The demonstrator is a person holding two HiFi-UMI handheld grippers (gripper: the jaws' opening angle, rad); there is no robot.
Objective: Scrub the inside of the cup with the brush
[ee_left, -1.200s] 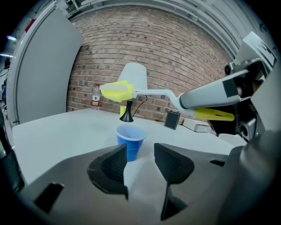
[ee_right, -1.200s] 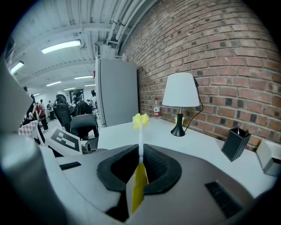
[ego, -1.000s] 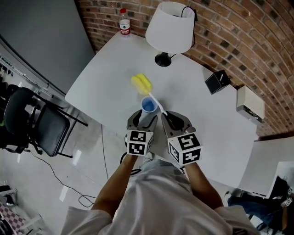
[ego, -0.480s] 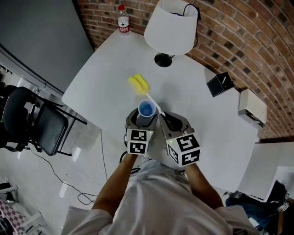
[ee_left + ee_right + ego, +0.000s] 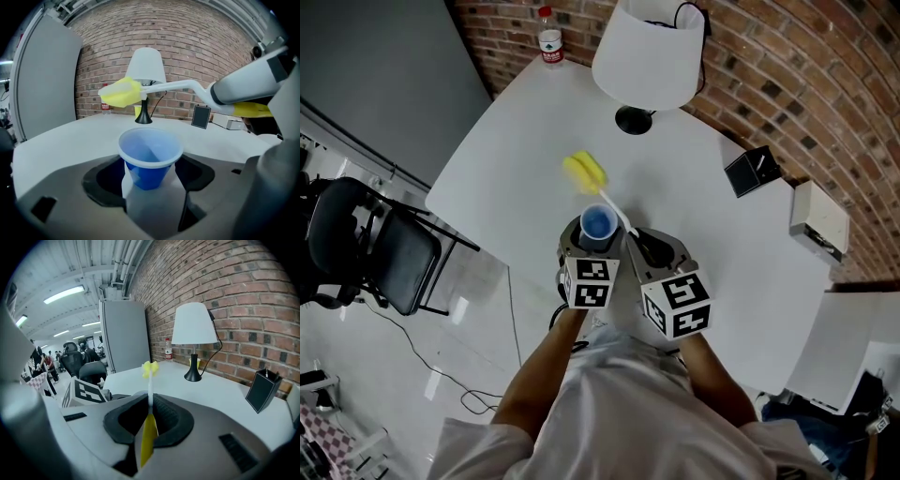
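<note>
Holding a gripper in each hand, the person (image 5: 619, 412) fills the bottom of the head view with a white shirt and bare forearms. Both hands are hidden beneath the marker cubes, whose black-and-white squares carry no letters. The left gripper (image 5: 593, 246) has its jaws spread wide with the blue cup (image 5: 149, 154) upright between them. A gap shows between the cup's sides and the dark pads, so nothing presses on it. The cup's foot is partly masked by the jaw edges. The right gripper (image 5: 149, 401) is clamped on the yellow end of the brush (image 5: 607, 202) handle. The white shaft runs past the cup's right rim, and the yellow sponge head (image 5: 121, 93) hangs outside the cup, just beyond it and above the white table (image 5: 506, 150).

Farther along the table stands a lamp (image 5: 642, 52) whose white shade covers its stem from above and is cut off by the frame's top edge. A small yellow cup (image 5: 194, 363) sits half hidden behind its black base. To the right are a black box (image 5: 752, 171) and, near the edge, a white box (image 5: 818, 217). At the far corner stands a bottle (image 5: 548, 42) with a red cap and a red-and-white label, its print too small to read. Behind runs a brick wall (image 5: 787, 84). Left of the table, a black office chair (image 5: 356, 244) is cropped by the frame, and the figures (image 5: 47, 362) far back in the room are too small to make out.
</note>
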